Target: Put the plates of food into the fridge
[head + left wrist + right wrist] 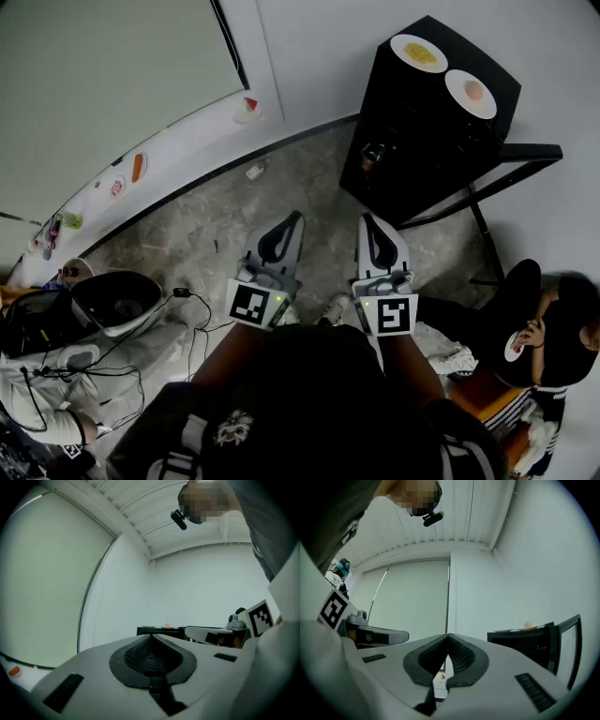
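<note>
A black fridge (412, 141) stands at the upper right of the head view, its door (525, 153) swung open to the right. On its top lie two white plates: one with yellow food (419, 52) and one with a pinkish-orange piece (472, 92). My left gripper (296, 217) and right gripper (366, 217) are held side by side over the floor, short of the fridge, both shut and empty. In the left gripper view the left gripper (150, 637) has its pads together, with the fridge (159, 631) far ahead. The right gripper (447, 635) is likewise shut, with the fridge (525, 639) to its right.
A white ledge (178, 155) along the wall carries a carrot (138, 167), a watermelon slice (248, 105) and other small food items. A black-and-white pot-like appliance (117, 300) and cables (192, 323) lie at the left. A person (548, 328) sits at the lower right.
</note>
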{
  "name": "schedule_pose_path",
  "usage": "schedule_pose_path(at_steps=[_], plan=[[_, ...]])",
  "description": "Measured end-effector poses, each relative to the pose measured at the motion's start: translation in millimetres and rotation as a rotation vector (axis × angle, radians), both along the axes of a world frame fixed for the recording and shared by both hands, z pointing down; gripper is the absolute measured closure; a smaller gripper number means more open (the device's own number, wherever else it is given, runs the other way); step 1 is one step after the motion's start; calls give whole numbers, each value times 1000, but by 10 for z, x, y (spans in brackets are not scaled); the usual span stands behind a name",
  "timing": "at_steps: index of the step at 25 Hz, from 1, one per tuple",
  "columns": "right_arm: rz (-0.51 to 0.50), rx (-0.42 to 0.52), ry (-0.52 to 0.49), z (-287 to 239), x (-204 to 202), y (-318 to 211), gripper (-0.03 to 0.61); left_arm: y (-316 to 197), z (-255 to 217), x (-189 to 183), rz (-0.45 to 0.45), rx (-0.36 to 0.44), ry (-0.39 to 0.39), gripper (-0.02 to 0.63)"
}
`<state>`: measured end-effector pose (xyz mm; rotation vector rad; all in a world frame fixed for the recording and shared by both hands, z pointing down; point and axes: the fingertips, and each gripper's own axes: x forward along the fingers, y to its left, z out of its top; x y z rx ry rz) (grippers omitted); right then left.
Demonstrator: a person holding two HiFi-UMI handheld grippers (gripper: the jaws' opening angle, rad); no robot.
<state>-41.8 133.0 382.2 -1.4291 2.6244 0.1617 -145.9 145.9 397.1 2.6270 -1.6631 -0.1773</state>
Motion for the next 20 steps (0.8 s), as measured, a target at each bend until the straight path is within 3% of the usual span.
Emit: schedule_pose_path(at_steps=[4, 8, 13, 20], plan=[[-18, 23, 0, -14, -286, 6, 555, 20, 91, -339, -26, 22, -61, 583], [-18, 38, 3, -87, -453, 201, 554, 240, -36, -479, -45, 50, -28, 583], [-13, 69, 5, -110, -567, 345, 554, 385, 94, -587, -31, 15, -73, 583], [-24, 85, 12, -122, -642, 564, 554, 550, -218, -637, -19, 92, 7, 583]])
